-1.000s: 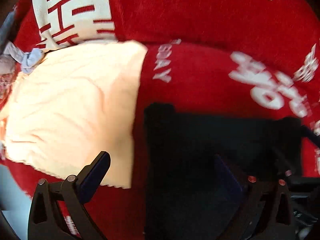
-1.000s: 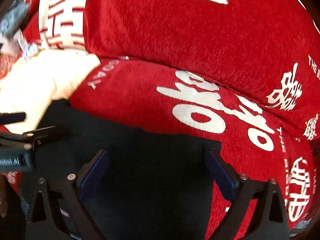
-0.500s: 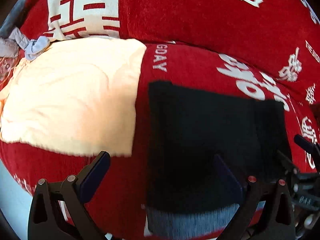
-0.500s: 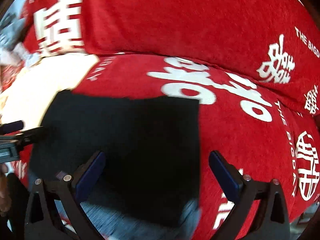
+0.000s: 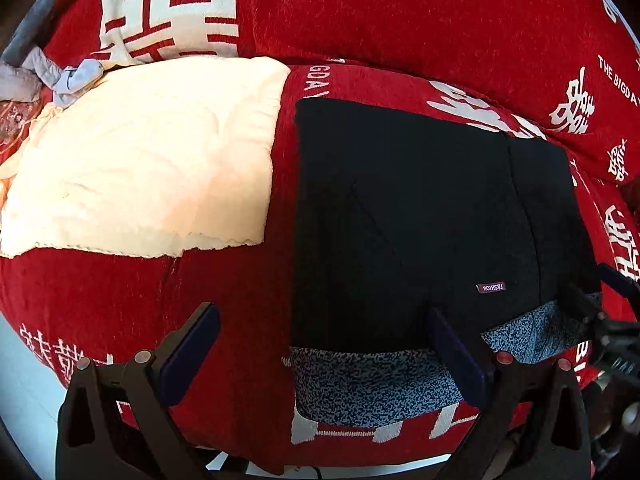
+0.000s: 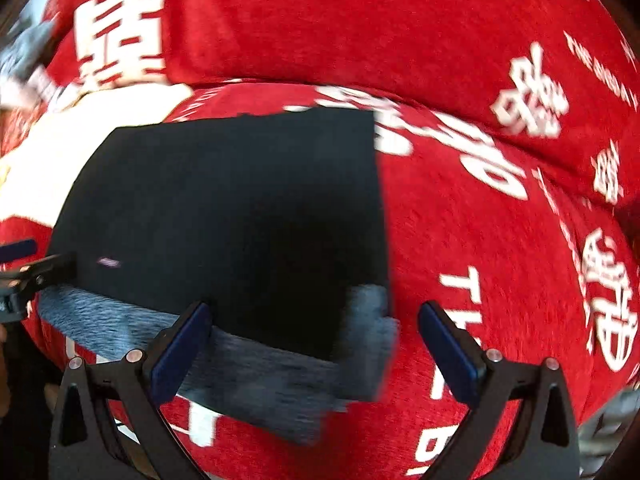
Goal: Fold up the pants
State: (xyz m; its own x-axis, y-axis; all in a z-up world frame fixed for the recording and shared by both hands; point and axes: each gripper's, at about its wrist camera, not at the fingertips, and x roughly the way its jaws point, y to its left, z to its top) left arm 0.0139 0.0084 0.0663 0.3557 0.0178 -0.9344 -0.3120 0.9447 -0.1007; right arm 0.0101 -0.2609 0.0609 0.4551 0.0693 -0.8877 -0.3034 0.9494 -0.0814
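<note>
Black folded pants (image 5: pixel 420 216) lie on a red sofa cover (image 5: pixel 400 32) with white lettering, beside a cream cloth (image 5: pixel 148 156). Left tool (image 5: pixel 324 352) and right tool (image 6: pixel 316 344) both gape, empty.

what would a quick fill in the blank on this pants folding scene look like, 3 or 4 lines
1. The folded pants are mostly ____ in colour, with a grey speckled band along the near edge.
2. They lie on a sofa cover that is ____ with white lettering.
3. Left of the pants lies a ____-coloured cloth.
4. The left gripper and right gripper are both ____, holding nothing.

Missing words: black; red; cream; open
</note>
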